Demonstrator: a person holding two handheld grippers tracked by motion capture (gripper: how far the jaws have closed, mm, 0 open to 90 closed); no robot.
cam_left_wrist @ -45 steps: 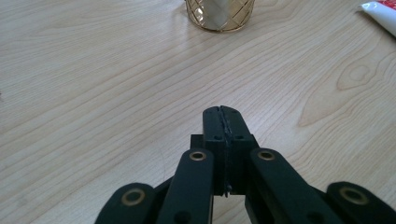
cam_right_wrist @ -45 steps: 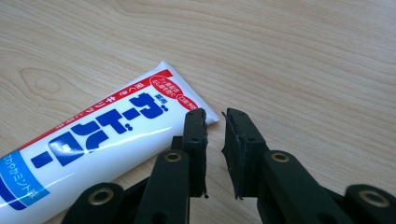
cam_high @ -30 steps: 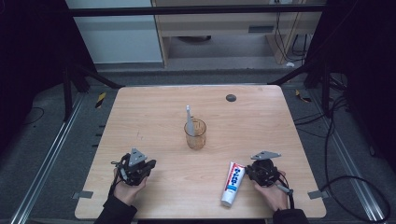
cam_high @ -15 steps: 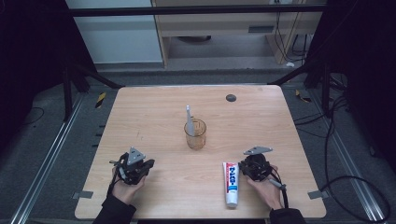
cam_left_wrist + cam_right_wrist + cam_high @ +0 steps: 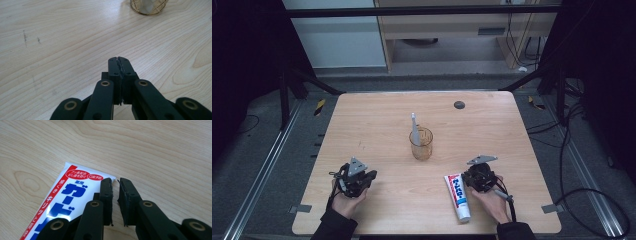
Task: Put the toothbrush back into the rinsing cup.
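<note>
A white toothpaste tube (image 5: 458, 196) with blue and red print lies flat near the table's front right. Its flat end (image 5: 82, 176) is just left of my right gripper (image 5: 115, 181). That gripper (image 5: 471, 174) rests low beside the tube with its jaws almost together, a thin slit between them and nothing in it. An amber glass cup (image 5: 421, 143) stands mid-table with a pale toothbrush (image 5: 414, 127) upright in it. My left gripper (image 5: 368, 176) sits at the front left, shut and empty (image 5: 118, 58), and points toward the cup (image 5: 149, 6).
A small dark round mark (image 5: 459, 105) lies on the wooden table (image 5: 377, 120) toward the back right. Black frame posts stand at both sides, and cables run over the floor to the right.
My right gripper has shifted left, up against the tube. The tube's flat end has swung to the left, so the tube lies at a new angle. The left gripper has stayed put.
</note>
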